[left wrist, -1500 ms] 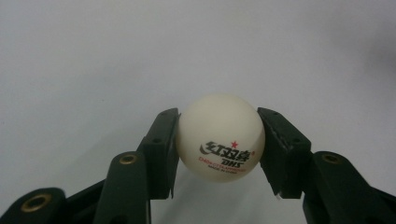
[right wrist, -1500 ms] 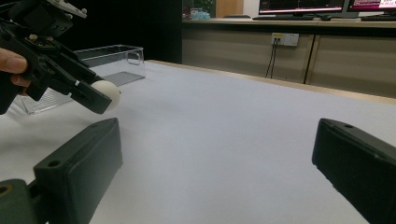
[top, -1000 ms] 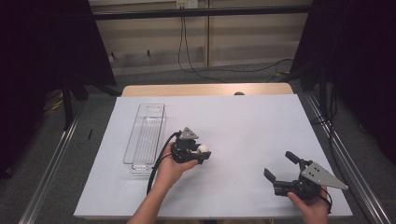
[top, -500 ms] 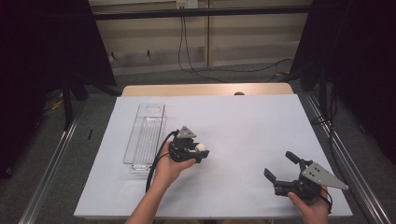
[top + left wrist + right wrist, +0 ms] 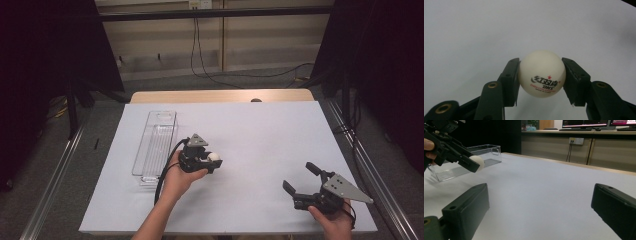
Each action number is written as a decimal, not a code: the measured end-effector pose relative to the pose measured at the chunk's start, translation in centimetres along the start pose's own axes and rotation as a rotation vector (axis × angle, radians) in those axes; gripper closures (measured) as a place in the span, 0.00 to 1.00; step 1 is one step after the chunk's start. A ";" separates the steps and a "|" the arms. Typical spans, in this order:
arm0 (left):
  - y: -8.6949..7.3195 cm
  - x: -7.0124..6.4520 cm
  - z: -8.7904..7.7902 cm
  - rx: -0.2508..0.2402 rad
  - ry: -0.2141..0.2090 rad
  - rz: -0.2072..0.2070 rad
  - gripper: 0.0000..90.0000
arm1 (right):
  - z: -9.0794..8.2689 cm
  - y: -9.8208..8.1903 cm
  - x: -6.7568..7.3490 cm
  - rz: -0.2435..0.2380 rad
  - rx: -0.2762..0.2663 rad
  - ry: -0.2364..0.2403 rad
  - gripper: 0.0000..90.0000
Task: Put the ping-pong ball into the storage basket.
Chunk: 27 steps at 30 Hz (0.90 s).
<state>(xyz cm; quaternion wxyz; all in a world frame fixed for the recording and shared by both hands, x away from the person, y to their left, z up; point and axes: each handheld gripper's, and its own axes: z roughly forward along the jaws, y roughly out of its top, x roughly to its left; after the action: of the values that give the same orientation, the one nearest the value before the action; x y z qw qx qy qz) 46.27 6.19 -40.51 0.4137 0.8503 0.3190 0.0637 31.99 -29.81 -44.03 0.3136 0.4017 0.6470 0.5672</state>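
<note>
Clear tray (image 5: 156, 145) sits on the left of the counter (image 5: 260, 130), long side running near to far, nothing visible inside it. Just right of its near end: left tongs (image 5: 212, 161), raised a little off the white sheet, clamped on a ping-pong ball (image 5: 214, 156). In the left gripper view the ball (image 5: 542, 74) sits between both pads, gripped at about its widest part, red-and-black logo facing the camera. The right gripper view shows the same ball (image 5: 477, 162) off the surface, tray (image 5: 466, 162) behind it.

Right tongs (image 5: 300, 182) at the near right, well apart from everything — jaws wide, nothing between them, resting idle.

Risks, my read:
- Ball is smooth, hard and light, held on two small flat pads. Any slack or a quick wrist turn and it squirts out, then rolls off across the open sheet.
- If it's headed for the tray, the walls are clear and hard to see — clipping the rim with a jaw could shove the tray or knock the ball loose.
- Dropping it from height: it'll bounce back out.
</note>
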 end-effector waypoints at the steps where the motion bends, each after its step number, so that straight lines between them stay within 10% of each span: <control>1: 0.0 0.0 -0.1 0.002 0.001 0.000 0.57 | 0.0 0.0 0.0 0.001 0.001 0.001 0.01; 27: 0.4 0.5 -1.0 -0.021 0.015 -0.010 0.57 | 0.0 0.0 0.0 -0.002 0.002 0.005 0.01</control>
<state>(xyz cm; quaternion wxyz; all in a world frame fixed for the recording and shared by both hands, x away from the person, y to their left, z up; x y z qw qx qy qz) 46.49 6.99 -39.66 0.4204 0.8438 0.3259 0.0713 31.97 -29.79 -44.03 0.3120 0.3999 0.6489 0.5672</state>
